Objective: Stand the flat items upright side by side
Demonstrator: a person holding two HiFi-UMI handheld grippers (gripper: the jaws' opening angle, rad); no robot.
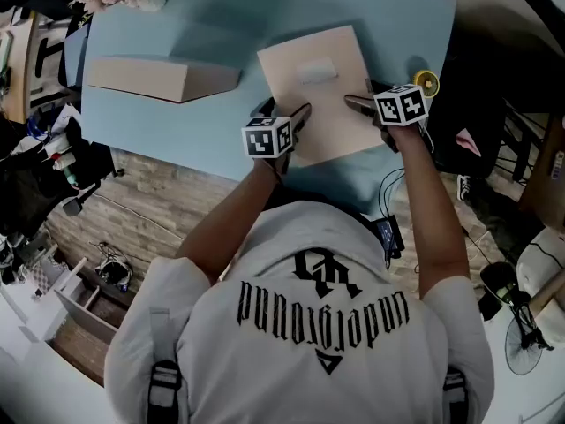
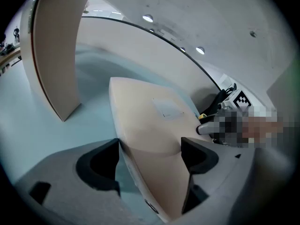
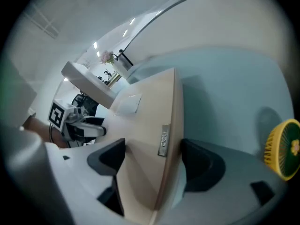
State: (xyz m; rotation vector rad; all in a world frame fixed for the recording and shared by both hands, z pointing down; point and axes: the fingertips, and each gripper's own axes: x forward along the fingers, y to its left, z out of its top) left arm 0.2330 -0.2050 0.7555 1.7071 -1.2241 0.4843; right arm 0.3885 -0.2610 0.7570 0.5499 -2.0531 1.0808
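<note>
Item: flat beige box (image 1: 313, 87), lying flat on the light-blue table (image 1: 177, 122). We are holding the left gripper (image 2: 150, 144) and right gripper (image 3: 152, 144) unclenched, their spread jaws straddling its near edge. A second beige box (image 1: 163, 78) is sitting well apart, leftward.

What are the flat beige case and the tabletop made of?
Case: matte, smooth, no gloss; likely card or faux leather. The small tag on its edge looks metal.
Tabletop: pale blue, matte, uniform; laminate or painted board, cannot tell which.
</note>
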